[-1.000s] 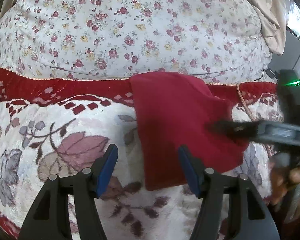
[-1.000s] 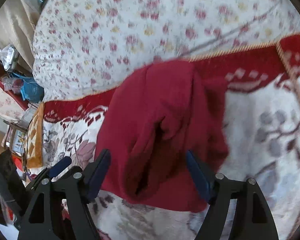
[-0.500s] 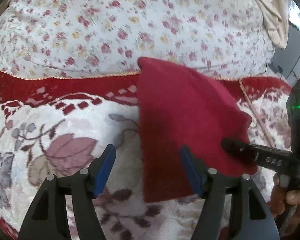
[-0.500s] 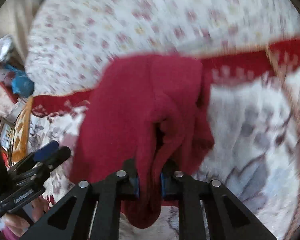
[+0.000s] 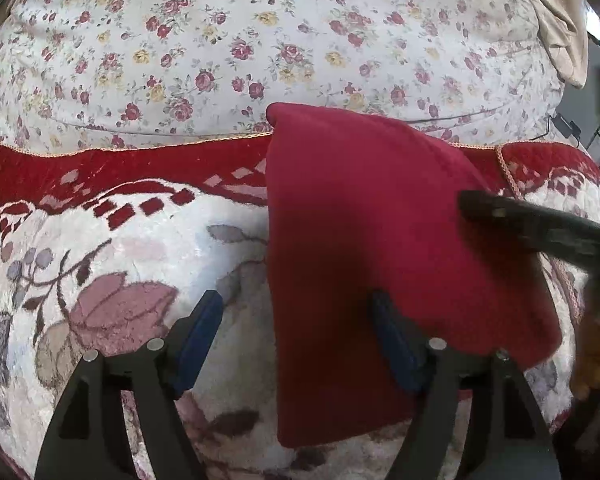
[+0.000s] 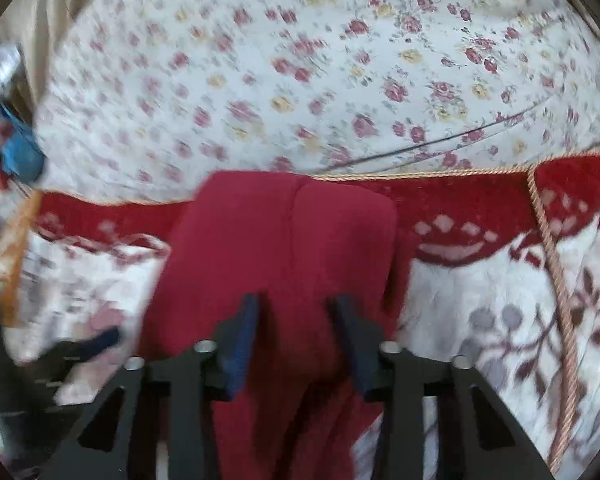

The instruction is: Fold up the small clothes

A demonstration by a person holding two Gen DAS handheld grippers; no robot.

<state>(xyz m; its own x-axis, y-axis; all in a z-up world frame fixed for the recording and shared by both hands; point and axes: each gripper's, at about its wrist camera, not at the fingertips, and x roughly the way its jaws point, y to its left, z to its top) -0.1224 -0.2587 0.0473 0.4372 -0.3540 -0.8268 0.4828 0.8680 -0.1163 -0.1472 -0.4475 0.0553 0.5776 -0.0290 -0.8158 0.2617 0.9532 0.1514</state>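
So the right gripper [image 6: 294, 334] was clamped tight on a bunched ridge of the red garment [image 5: 364, 240] half a second ago, and now its jaws are parting to a medium gap with the cloth lying flat between them, not pinched. In the right wrist view the hump is gone and a neat seam line is running up the middle, so I'm guessing that fold just got laid down and released.

The left gripper [image 5: 298, 332] is hanging wide open, straddling the garment's left edge, gripping nothing.

The garment is sitting on the patterned blanket [image 5: 112, 264], its far end reaching over the red border toward the floral sheet [image 5: 260, 40]. Long axis is running roughly 6 to 12 o'clock, narrower end pointing at 12.
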